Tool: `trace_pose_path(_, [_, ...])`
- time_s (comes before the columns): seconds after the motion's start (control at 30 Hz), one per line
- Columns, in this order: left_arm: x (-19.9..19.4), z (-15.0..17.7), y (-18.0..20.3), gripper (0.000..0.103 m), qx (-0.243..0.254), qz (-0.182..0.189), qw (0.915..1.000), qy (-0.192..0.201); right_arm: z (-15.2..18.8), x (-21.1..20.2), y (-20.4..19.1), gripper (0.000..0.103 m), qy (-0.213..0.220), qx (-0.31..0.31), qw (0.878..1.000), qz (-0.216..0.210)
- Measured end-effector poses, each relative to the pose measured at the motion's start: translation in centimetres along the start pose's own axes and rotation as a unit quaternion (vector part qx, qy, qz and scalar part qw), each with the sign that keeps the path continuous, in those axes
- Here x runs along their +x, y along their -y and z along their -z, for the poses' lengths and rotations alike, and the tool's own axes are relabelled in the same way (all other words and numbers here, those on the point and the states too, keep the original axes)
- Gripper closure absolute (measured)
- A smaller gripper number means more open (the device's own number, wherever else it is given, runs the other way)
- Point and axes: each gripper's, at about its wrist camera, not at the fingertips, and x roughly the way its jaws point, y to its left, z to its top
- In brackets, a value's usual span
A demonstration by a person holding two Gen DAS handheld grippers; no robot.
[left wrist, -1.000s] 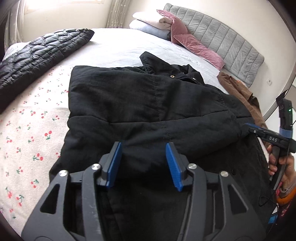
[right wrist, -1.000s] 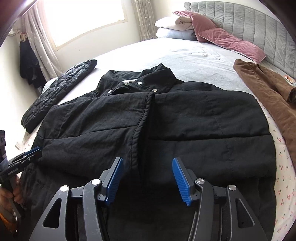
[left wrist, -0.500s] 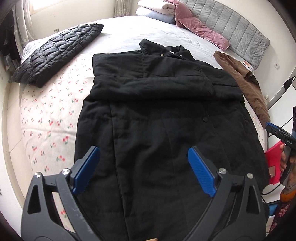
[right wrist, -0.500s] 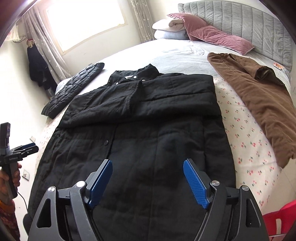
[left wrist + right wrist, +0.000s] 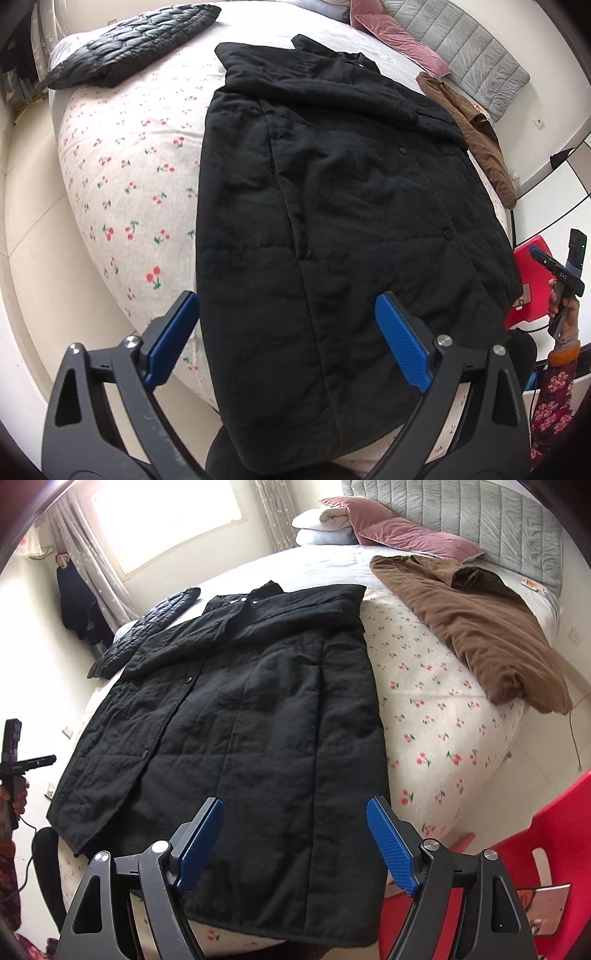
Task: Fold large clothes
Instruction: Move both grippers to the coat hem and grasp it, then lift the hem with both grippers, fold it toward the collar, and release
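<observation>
Black quilted coat point(image 5: 332, 206) lies flat on the bed point(image 5: 122, 192), sleeves folded in. My left gripper point(image 5: 288, 347) and right gripper point(image 5: 295, 845) hover spread and empty over its hem; next I'd pinch both hem corners and carry them toward the collar.

Daylight is pouring in through the far-left window point(image 5: 166, 520), blowing it out to white glare. The black coat point(image 5: 240, 716) is swallowing detail. Everything is bending toward the dark, vignetted edges; focus is holding sharp.
</observation>
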Motion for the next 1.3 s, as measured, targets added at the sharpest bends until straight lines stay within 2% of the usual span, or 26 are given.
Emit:
trace_pose_path(0.2, [1.1,2.6,-1.3,0.007,-0.009,0.052,0.9982,-0.027,3.3,0.1,3.5,0.022,-0.002,0.048,0.998,-0.032])
trace_pose_path(0.4, [1.1,3.7,-2.5,0.007,-0.025,0.070,0.9967,-0.032,4.5,1.6,5.1,0.022,-0.009,0.090,0.995,-0.040])
trace_pose_path(0.63, [1.8,5.3,-2.8,0.008,-0.019,0.101,0.9933,-0.053,5.8,4.0,5.1,0.022,-0.039,0.098,0.993,-0.048])
trace_pose_path(0.83, [2.9,6.7,-2.5,0.019,-0.018,0.126,0.9891,-0.074,6.8,5.2,5.3,0.023,-0.043,0.113,0.991,-0.056])
trace_pose_path(0.93, [2.6,6.8,-2.5,0.033,-0.031,0.142,0.9865,-0.075,7.0,5.1,5.3,0.036,-0.040,0.121,0.990,-0.067])
trace_pose_path(1.0, [2.2,6.7,-2.4,0.048,-0.039,0.141,0.9865,-0.074,7.1,4.6,4.8,0.046,-0.032,0.118,0.991,-0.057])
trace_pose_path(1.07, [1.6,6.8,-1.7,0.055,-0.038,0.135,0.9882,-0.062,7.2,3.8,4.2,0.073,-0.019,0.116,0.991,-0.059])
trace_pose_path(1.1, [1.4,6.8,-1.3,0.061,-0.034,0.134,0.9889,-0.055,7.2,3.4,3.9,0.077,-0.010,0.114,0.991,-0.063])
trace_pose_path(1.17, [1.0,6.9,-0.6,0.065,-0.027,0.125,0.9908,-0.043,7.1,2.9,3.1,0.084,0.000,0.109,0.992,-0.056])
trace_pose_path(1.23, [0.6,6.9,-0.5,0.076,-0.027,0.115,0.9924,-0.033,6.9,2.4,2.4,0.087,0.011,0.104,0.993,-0.053])
trace_pose_path(1.3, [0.0,6.7,-0.5,0.093,-0.036,0.107,0.9934,-0.019,6.8,1.4,1.5,0.089,0.033,0.096,0.994,-0.051])
